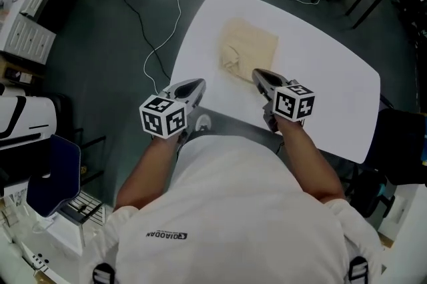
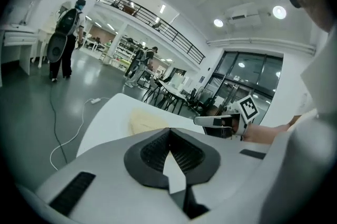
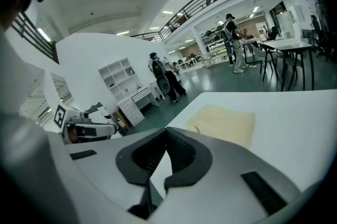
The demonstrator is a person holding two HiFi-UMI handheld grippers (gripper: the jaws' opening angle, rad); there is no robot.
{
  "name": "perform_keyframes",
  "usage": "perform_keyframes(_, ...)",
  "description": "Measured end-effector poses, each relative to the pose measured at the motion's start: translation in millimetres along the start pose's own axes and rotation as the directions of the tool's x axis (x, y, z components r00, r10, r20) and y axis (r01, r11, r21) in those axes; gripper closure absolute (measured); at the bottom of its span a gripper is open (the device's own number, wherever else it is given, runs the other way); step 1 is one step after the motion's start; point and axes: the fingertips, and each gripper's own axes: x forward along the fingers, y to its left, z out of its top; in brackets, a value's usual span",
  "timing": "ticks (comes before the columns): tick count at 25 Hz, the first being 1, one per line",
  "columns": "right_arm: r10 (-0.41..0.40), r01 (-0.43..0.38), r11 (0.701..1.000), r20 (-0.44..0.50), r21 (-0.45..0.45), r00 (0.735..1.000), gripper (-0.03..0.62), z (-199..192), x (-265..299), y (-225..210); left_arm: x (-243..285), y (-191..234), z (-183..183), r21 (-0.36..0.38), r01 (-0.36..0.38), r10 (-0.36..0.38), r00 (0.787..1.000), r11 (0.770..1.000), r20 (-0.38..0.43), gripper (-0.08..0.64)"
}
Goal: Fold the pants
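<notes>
Cream pants [image 1: 248,49] lie folded in a small square mid-counter [image 1: 333,86]. Both the left gripper [image 1: 197,84] and right gripper [image 1: 257,75] hover near the body, fingers clenched on nothing, so folding's probably done.

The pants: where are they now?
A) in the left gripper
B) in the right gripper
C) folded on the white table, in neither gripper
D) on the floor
C: the pants lie folded on the table, and the left gripper and right gripper both have shut, empty jaws.
</notes>
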Motion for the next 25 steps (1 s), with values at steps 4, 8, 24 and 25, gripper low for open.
perform_keyframes(4, 0.050, -0.048, 0.998, 0.035, -0.038, 0.998, 0.574, -28.9, -64.3, 4.2, 10.7, -57.5, -26.7, 0.044, -0.001, 0.002, 1.000, 0.999, -0.011, 0.534)
perform_keyframes(8, 0.056, -0.051, 0.996, 0.080, -0.070, 0.995, 0.574, -50.5, -106.8, 3.9, 3.7, -92.6, -52.2, 0.057, -0.027, 0.028, 0.999, 0.998, -0.016, 0.534)
perform_keyframes(24, 0.107, -0.095, 0.993, 0.184, -0.072, 0.977, 0.574, -78.2, -123.4, 43.0, -54.6, -84.9, -59.2, 0.167, -0.124, 0.130, 0.991, 0.978, -0.026, 0.534)
perform_keyframes(25, 0.087, -0.074, 0.995, 0.190, -0.072, 0.978, 0.574, -77.3, -121.9, 42.4, -51.8, -83.1, -53.5, 0.182, -0.107, 0.114, 0.993, 0.978, -0.030, 0.534)
